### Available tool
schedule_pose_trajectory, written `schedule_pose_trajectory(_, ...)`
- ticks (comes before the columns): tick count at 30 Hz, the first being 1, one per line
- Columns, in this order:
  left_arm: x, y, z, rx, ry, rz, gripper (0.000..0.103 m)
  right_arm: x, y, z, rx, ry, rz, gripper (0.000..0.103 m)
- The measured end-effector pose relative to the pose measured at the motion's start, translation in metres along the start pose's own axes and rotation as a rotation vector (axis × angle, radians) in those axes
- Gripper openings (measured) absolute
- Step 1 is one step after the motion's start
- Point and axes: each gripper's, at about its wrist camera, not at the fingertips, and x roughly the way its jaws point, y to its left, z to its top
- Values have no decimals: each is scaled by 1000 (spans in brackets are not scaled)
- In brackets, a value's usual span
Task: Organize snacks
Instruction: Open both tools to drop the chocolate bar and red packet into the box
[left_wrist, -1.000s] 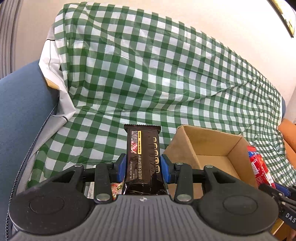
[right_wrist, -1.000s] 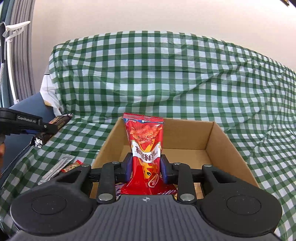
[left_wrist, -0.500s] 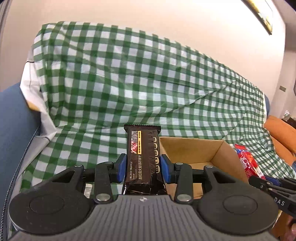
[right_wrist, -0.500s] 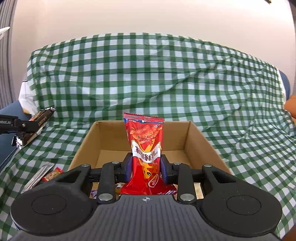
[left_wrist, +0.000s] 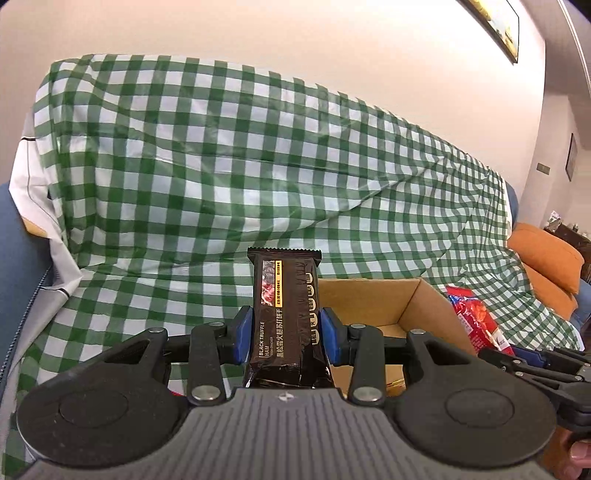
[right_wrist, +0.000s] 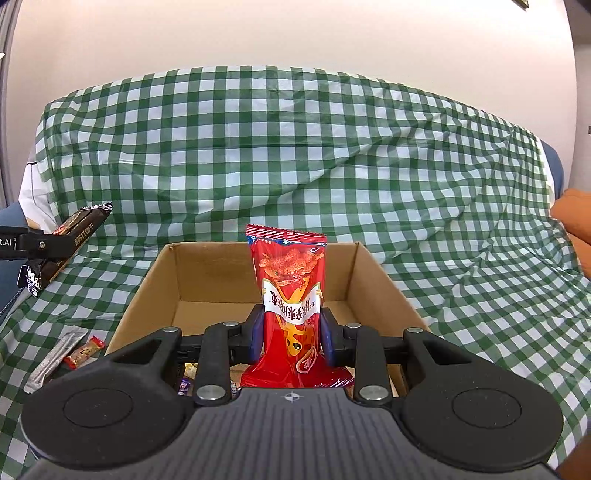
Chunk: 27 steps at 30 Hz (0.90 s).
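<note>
Both grippers grip snacks. Left gripper (left_wrist: 285, 330) clamps a black cracker pack (left_wrist: 286, 306); right gripper (right_wrist: 291, 334) clamps a red snack bag (right_wrist: 288, 295) near the cardboard box (right_wrist: 373, 273).

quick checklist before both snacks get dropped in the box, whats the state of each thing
1. Left gripper grip on the black cracker pack: ok, blue fingers press both sides.
2. Right gripper grip on the red snack bag: ok, held upright.
3. Cardboard box open, with bare floor: ok.
4. Red bag over the box: ok.
5. Black pack over the box: not ok, it is left of the box's wall.
6. Loose silver sachet and small red candy on the checked cloth outside the box: not ok.
</note>
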Motion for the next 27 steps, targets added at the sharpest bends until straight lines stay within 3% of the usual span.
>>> schedule_pose_trajectory(10,3,-10,0,7,-19,-61,43,-1,1,0,-5,-6,-29,32)
schedule_pose_trajectory(20,-7,-35,-5,62,-75,-178,43,-1,0,1,7,-36,-79,32)
schedule_pose_trajectory(27,-6,-54,-12,87,-72,-233,43,-3,-3,1,21,-51,-114,32)
